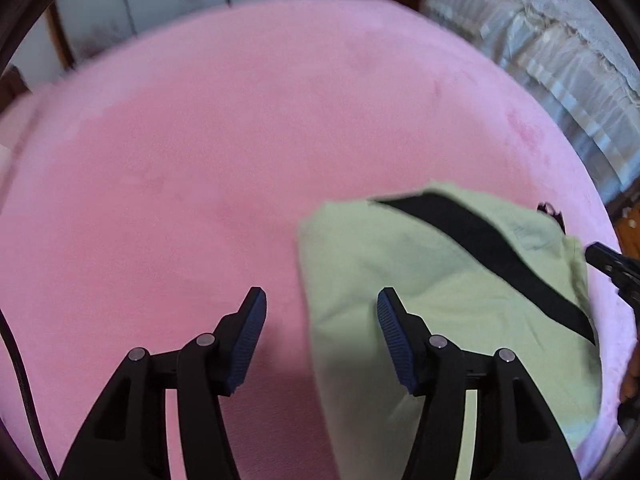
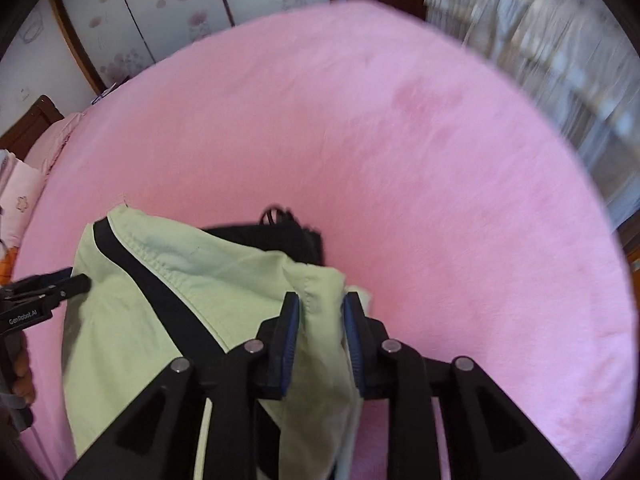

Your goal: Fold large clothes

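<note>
A light green garment (image 1: 448, 300) with a black stripe (image 1: 500, 256) lies partly folded on the pink bed cover (image 1: 240, 140). My left gripper (image 1: 320, 308) is open over the garment's left edge, with one finger (image 1: 390, 320) above the cloth and the other over the pink cover. In the right wrist view the garment (image 2: 132, 320) lies at lower left, with black fabric (image 2: 296, 236) showing behind it. My right gripper (image 2: 320, 312) is shut on a bunched fold of the green garment. The left gripper's tip (image 2: 68, 284) shows at the left edge.
The pink cover (image 2: 440, 180) spreads wide ahead and to the right. A pillow (image 2: 20, 196) lies at the far left. Floral sliding doors (image 2: 180, 12) stand behind the bed, and pale curtains (image 2: 540, 60) hang at the right.
</note>
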{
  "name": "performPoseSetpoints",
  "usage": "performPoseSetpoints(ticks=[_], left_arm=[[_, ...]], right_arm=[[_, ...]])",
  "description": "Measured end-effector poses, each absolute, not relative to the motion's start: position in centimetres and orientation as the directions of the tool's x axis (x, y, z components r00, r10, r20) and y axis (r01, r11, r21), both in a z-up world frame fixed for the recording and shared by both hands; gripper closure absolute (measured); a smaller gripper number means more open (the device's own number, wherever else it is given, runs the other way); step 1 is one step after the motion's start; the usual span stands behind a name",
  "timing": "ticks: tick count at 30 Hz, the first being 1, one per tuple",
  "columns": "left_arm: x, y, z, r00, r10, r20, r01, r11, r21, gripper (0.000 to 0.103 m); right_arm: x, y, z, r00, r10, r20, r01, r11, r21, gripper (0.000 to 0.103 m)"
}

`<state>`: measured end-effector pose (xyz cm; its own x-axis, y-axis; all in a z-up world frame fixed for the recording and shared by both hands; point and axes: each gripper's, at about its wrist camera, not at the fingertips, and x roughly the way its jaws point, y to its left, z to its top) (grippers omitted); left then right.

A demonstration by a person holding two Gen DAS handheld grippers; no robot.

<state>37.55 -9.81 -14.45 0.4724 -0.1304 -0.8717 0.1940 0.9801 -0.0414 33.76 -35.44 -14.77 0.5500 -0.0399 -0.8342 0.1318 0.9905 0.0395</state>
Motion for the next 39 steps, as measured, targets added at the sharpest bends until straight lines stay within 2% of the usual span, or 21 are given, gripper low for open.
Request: performPoseSetpoints(ticks=[2, 5, 8, 9, 10, 13, 15, 16, 20, 24, 26, 27, 28, 30, 32, 34, 39], left_arm=[[34.6, -10.1, -12.2, 0.524, -0.227, -0.821, 0.201, 0.970, -0.140, 0.047], [29.9, -11.2, -11.3, 0.529, -0.348, -0.774, 0.197, 0.938, -0.287, 0.047], [26.2, -12.1, -12.8, 0.525, -0.365, -0.769, 0.157, 0.929, -0.334, 0.048], [25.2, -12.5, -13.7, 0.514, -0.372, -0.773, 0.143, 0.925, -0.351, 0.051], [24.4, -12.9, -15.0, 0.489, -0.373, -0.788, 0.136, 0.926, -0.353, 0.057], [22.8, -13.7, -18.1, 0.461, -0.318, -0.828, 0.159, 0.948, -0.276, 0.063], [22.0, -13.4, -18.5, 0.479, -0.299, -0.825, 0.204, 0.952, -0.227, 0.066], [22.0, -13.3, -18.7, 0.485, -0.283, -0.827, 0.215, 0.956, -0.201, 0.068], [22.1, -12.4, -18.8, 0.478, -0.289, -0.830, 0.237, 0.952, -0.195, 0.068], [22.1, -12.1, -18.0, 0.480, -0.273, -0.833, 0.228, 0.956, -0.182, 0.068], [22.2, -11.5, -17.4, 0.474, -0.272, -0.837, 0.214, 0.958, -0.190, 0.068], [22.2, -11.7, -17.2, 0.468, -0.267, -0.842, 0.207, 0.960, -0.189, 0.062], [22.4, -11.7, -17.0, 0.460, -0.260, -0.849, 0.197, 0.962, -0.188, 0.048], [22.4, -11.5, -15.9, 0.466, -0.250, -0.849, 0.176, 0.966, -0.188, 0.035], [22.1, -11.2, -14.0, 0.491, -0.259, -0.832, 0.180, 0.964, -0.194, 0.030], [22.2, -11.2, -12.1, 0.513, -0.256, -0.819, 0.183, 0.965, -0.187, 0.020], [22.6, -10.8, -8.2, 0.544, -0.222, -0.809, 0.148, 0.975, -0.167, 0.017]], right_arm=[[31.3, -32.6, -12.5, 0.629, 0.004, -0.777, 0.054, 0.997, 0.048, 0.076], [28.0, -28.5, -11.6, 0.667, 0.137, -0.732, -0.051, 0.989, 0.138, 0.076], [25.3, -25.7, -13.7, 0.628, 0.197, -0.753, -0.093, 0.979, 0.179, 0.076], [24.3, -25.1, -15.1, 0.604, 0.199, -0.772, -0.100, 0.980, 0.174, 0.076], [23.8, -24.8, -16.4, 0.581, 0.192, -0.791, -0.101, 0.981, 0.164, 0.077], [22.3, -25.7, -19.2, 0.552, 0.115, -0.826, -0.056, 0.993, 0.101, 0.081], [21.9, -28.3, -19.6, 0.558, 0.048, -0.828, 0.014, 0.998, 0.068, 0.101], [21.8, -29.5, -19.6, 0.562, 0.030, -0.827, 0.040, 0.997, 0.063, 0.103], [21.4, -33.1, -19.8, 0.551, 0.026, -0.834, 0.093, 0.991, 0.092, 0.103], [21.3, -31.7, -19.2, 0.555, -0.031, -0.831, 0.072, 0.997, 0.011, 0.103], [21.2, -32.1, -18.9, 0.553, -0.014, -0.833, 0.103, 0.993, 0.052, 0.103], [21.3, -32.6, -18.7, 0.550, 0.004, -0.835, 0.122, 0.989, 0.085, 0.102], [21.2, -32.9, -18.2, 0.547, 0.021, -0.837, 0.138, 0.984, 0.115, 0.101], [21.0, -33.0, -17.1, 0.555, 0.034, -0.831, 0.153, 0.978, 0.142, 0.100], [20.6, -33.2, -15.5, 0.568, 0.037, -0.822, 0.155, 0.976, 0.151, 0.100], [20.3, -33.5, -13.8, 0.578, 0.043, -0.815, 0.153, 0.975, 0.160, 0.097], [19.1, -34.5, -8.7, 0.646, 0.023, -0.763, 0.159, 0.974, 0.164, 0.060]])
